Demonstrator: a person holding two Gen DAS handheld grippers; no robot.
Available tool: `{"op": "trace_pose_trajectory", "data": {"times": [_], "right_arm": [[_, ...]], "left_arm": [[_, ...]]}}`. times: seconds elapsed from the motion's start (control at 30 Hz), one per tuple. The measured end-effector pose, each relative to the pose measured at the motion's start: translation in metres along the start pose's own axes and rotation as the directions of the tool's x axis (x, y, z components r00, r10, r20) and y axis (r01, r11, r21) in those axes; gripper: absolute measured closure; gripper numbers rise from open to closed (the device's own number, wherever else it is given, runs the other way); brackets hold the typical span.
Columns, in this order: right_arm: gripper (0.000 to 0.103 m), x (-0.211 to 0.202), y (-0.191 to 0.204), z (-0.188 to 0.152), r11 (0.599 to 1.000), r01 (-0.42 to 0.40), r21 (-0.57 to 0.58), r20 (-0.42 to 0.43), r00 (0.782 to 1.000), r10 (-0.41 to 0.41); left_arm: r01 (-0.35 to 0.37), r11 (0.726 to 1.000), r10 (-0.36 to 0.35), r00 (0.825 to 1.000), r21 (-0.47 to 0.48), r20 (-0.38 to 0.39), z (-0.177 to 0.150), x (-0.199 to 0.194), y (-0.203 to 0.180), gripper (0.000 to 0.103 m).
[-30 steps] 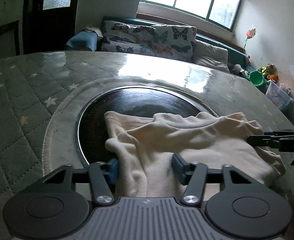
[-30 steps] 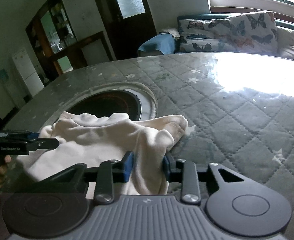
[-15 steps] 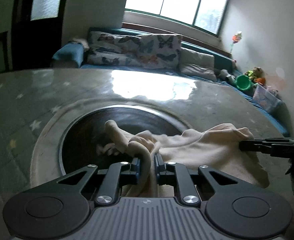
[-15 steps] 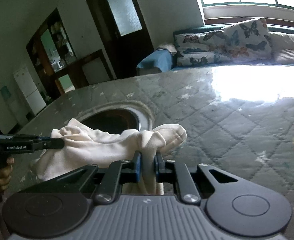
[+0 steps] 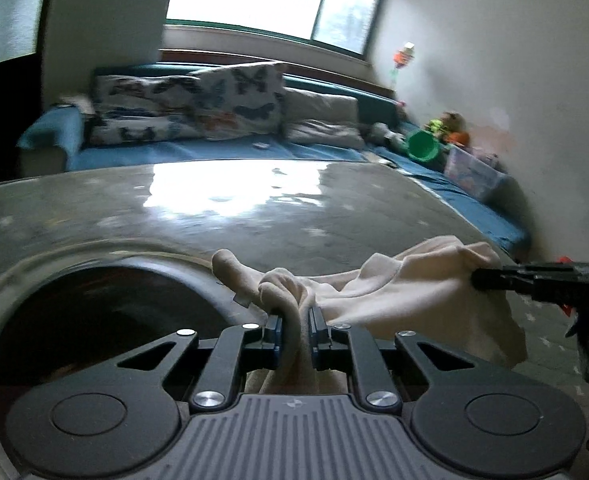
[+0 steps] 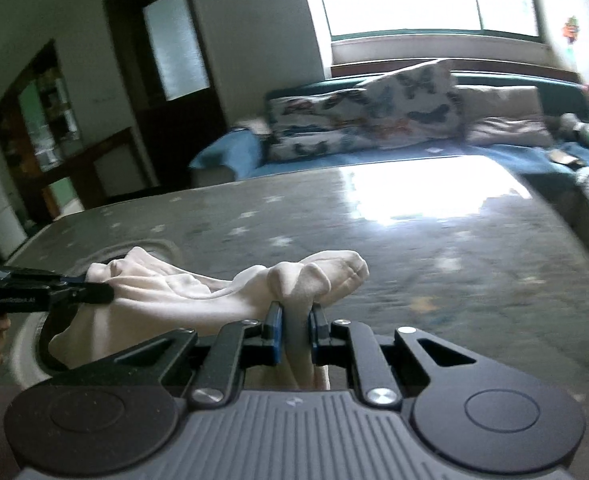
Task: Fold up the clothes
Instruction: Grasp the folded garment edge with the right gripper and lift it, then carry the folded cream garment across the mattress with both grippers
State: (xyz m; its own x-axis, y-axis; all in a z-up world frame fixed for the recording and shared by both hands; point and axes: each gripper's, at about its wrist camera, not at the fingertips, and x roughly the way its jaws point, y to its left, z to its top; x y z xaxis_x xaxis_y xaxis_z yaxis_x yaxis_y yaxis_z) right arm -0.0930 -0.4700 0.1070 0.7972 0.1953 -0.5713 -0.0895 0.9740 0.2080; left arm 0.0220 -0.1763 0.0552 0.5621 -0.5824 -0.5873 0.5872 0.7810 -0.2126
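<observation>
cloth is the thing to watch here: a cream garment (image 5: 414, 296) hangs stretched between the two tools, its near edge lifted above the desk (image 5: 254, 216), while the lower part still drapes down toward the desk by the dark round inset (image 5: 106, 304).

on the left side, the left tool (image 5: 294, 326) is clamped on a bunched corner of the garment, and the cloth passes between its blue pads (image 5: 275, 330) and falls below them. a loose end of the cloth stands up just beyond the fingers. i judge this bunch is thick, so the grip seems safe, but the fold line will not be clean if the corner stays so gathered.

on the right side, the right tool (image 6: 294, 330) is clamped on the other bunched corner in the same way, and the garment runs from it across to the left tool, which the right wrist view shows at its left border.

the step in hand looks like carrying the near edge forward to lay it over the far part. to do it well, i think both hands should keep the same height and the same speed, with light tension in the cloth between them, so that the edge comes down straight. the hanging part could drag or twist, so a slow lowering is better before letting go.
</observation>
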Motion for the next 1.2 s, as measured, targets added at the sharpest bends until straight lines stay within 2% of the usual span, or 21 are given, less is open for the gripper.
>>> {"op": "trace_pose_trajectory", "data": {"times": [0.23,0.47,0.6,0.67,0.73,0.87,0.93,1.0,1.1,1.2], "right_arm": [[0.091,-0.021,-0.051,0.006,0.985,0.171,0.020,0.006,0.985,-0.171],[0.091,-0.040,-0.094,0.009,0.941,0.335,0.046,0.033,0.941,-0.336],[0.091,-0.036,-0.115,0.002,0.914,0.398,0.081,-0.013,0.917,-0.399],[0.089,-0.029,-0.125,-0.007,0.904,0.418,0.093,-0.051,0.909,-0.415],[0.085,-0.026,-0.131,-0.015,0.894,0.438,0.097,-0.071,0.899,-0.432],[0.085,-0.033,-0.135,-0.018,0.878,0.464,0.113,-0.045,0.886,-0.462],[0.085,-0.036,-0.128,-0.014,0.887,0.453,0.088,-0.016,0.891,-0.454],[0.085,-0.034,-0.120,-0.008,0.908,0.411,0.077,0.000,0.911,-0.412],[0.085,-0.015,-0.110,0.003,0.939,0.341,0.052,-0.011,0.940,-0.341],[0.085,0.008,-0.108,0.009,0.952,0.303,0.035,-0.042,0.952,-0.302]], "left_arm": [[0.087,0.994,-0.085,0.996,0.063,-0.039,0.018,0.056,-0.047,0.089],[0.172,0.977,-0.164,0.984,0.129,-0.069,0.036,0.099,-0.099,0.088],[0.160,0.974,-0.147,0.985,0.161,-0.090,0.033,0.120,-0.120,0.083],[0.133,0.976,-0.118,0.989,0.172,-0.094,0.029,0.126,-0.124,0.072],[0.108,0.976,-0.092,0.992,0.188,-0.089,0.026,0.128,-0.123,0.068],[0.083,0.978,-0.068,0.994,0.191,-0.086,0.023,0.125,-0.112,0.063],[0.069,0.979,-0.054,0.995,0.192,-0.081,0.022,0.122,-0.107,0.063],[0.059,0.977,-0.047,0.997,0.205,-0.063,0.022,0.116,-0.108,0.063],[0.058,0.971,-0.050,0.998,0.231,-0.038,0.024,0.108,-0.112,0.063],[0.071,0.965,-0.069,0.997,0.252,-0.019,0.029,0.103,-0.118,0.063]]}}
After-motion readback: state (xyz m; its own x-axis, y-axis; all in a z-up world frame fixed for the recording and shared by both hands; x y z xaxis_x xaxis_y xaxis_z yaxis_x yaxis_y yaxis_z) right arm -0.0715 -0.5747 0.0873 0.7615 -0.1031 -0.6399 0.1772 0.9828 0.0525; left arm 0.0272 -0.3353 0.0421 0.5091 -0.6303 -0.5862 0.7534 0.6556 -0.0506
